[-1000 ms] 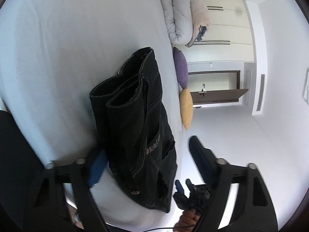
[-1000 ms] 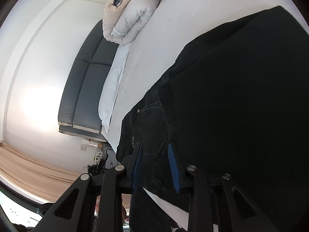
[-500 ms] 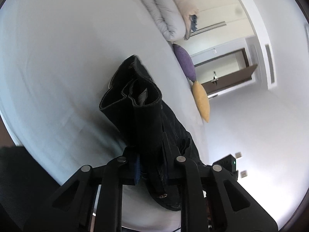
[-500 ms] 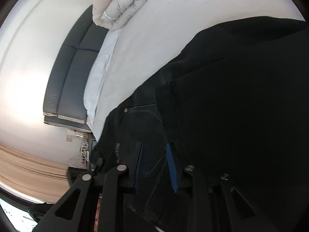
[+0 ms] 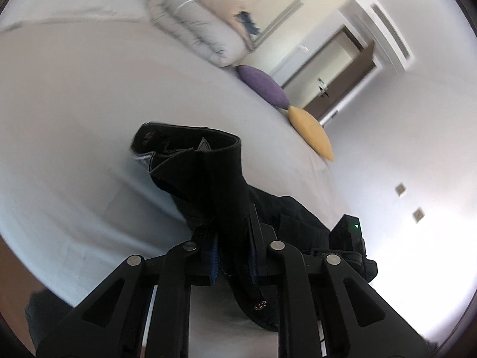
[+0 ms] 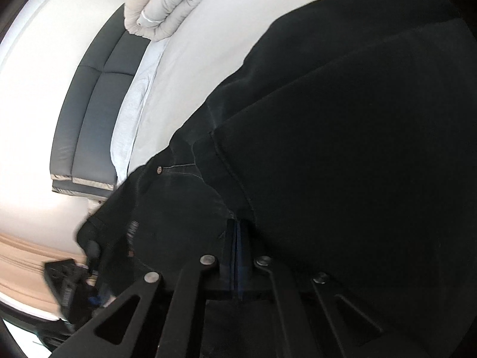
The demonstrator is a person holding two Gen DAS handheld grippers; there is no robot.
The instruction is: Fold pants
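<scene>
Black denim pants (image 5: 208, 173) are folded and lifted off a white bed (image 5: 74, 104). My left gripper (image 5: 232, 250) is shut on a thick fold of the pants near the waistband; a metal button (image 5: 260, 305) hangs below the fingers. In the right wrist view the pants (image 6: 342, 149) fill most of the frame. My right gripper (image 6: 237, 256) is shut on an edge of the pants, its blue pads pressed together on the cloth. The other gripper's body (image 6: 68, 280) shows at lower left.
A rolled white and beige duvet (image 5: 202, 29) lies at the far end of the bed, with a purple pillow (image 5: 262, 85) and a yellow pillow (image 5: 311, 132) at its edge. A dark headboard (image 6: 92, 113) and a door (image 5: 337, 77) stand beyond.
My left gripper closed on the pants' fold and raised it, tilting toward the room. My right gripper's pads closed tighter on the cloth as the pants moved nearer.
</scene>
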